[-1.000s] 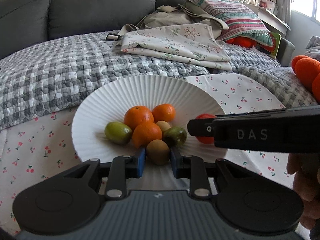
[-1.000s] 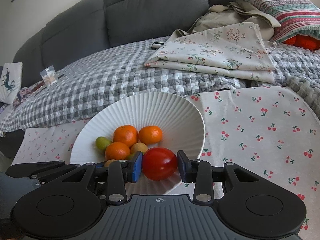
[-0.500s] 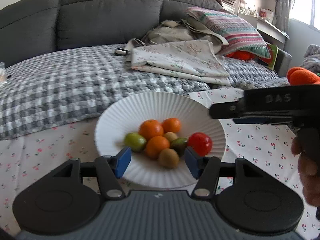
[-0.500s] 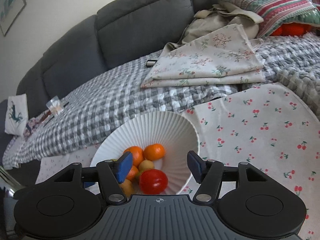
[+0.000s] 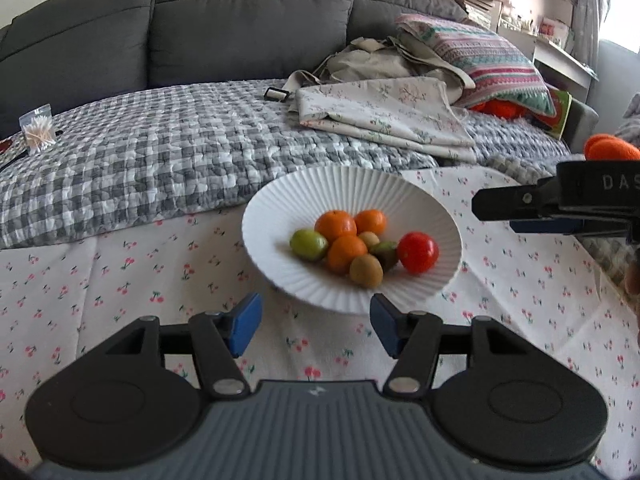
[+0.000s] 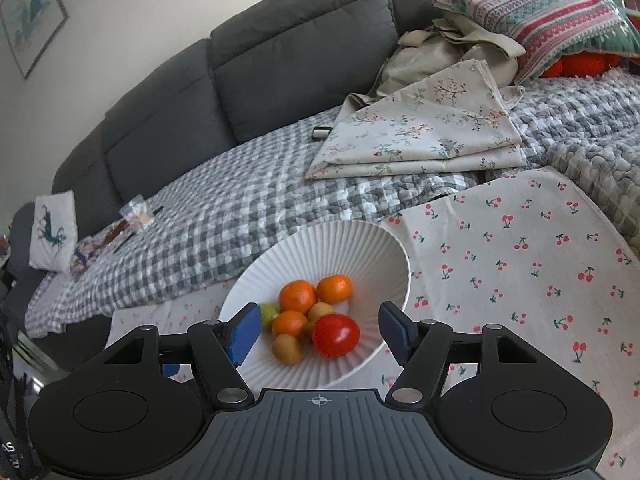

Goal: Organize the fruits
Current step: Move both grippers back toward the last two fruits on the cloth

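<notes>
All fruit sits in white ridged bowl (image 5: 448, 216) on cherry-print cloth (image 5: 120, 264): oranges, green ones, brown ones, round red fruit (image 5: 417, 251). Left hand-held gripper (image 5: 316, 322) spread, empty. Right hand-held gripper (image 6: 318, 330) spread, empty. Job looks nearly done.

Both views are taken from above the cherry-print cloth (image 5: 120, 272), facing the grey sofa (image 5: 240, 20). The white ribbed bowl (image 5: 272, 216) is viewed by the left wrist camera from slightly farther back; it is viewed by the right wrist camera from nearer, tilted, rim (image 6: 404, 264) close. Bowl, fruit, checked quilt (image 6: 240, 208) and folded floral cloth (image 6: 420, 136) are shared.
</notes>
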### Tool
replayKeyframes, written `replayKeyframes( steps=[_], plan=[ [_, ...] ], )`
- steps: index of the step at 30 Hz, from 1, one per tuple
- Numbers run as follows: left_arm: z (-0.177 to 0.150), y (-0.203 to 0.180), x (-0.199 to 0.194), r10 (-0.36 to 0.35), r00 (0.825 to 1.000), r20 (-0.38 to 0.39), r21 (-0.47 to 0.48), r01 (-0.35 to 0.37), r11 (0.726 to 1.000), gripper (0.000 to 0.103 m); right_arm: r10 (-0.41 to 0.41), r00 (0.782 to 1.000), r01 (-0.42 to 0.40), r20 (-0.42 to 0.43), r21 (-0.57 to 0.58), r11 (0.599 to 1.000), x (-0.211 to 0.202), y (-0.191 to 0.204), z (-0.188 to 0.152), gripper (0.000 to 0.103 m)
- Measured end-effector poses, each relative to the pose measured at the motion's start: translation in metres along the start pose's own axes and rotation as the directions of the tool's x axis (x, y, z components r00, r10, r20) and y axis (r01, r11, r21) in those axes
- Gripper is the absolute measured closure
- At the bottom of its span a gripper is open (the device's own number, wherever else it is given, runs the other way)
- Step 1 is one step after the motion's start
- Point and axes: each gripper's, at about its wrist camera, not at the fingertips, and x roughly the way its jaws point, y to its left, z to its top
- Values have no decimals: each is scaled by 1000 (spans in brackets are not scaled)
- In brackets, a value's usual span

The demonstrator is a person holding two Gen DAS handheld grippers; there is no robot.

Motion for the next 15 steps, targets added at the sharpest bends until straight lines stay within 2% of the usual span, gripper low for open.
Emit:
replayKeyframes(
  steps=[8,15],
  plan=[
    [-20,-6,-24,-6,1000,-27,-2,6,1000,43,6,1000,-7,-9,-76,997,-29,22,-18,29],
    [-40,-10,-34,11,997,-79,-12,-12,1000,43,25,999,-28,-33,-89,996,-42,33,-35,28]
  ],
)
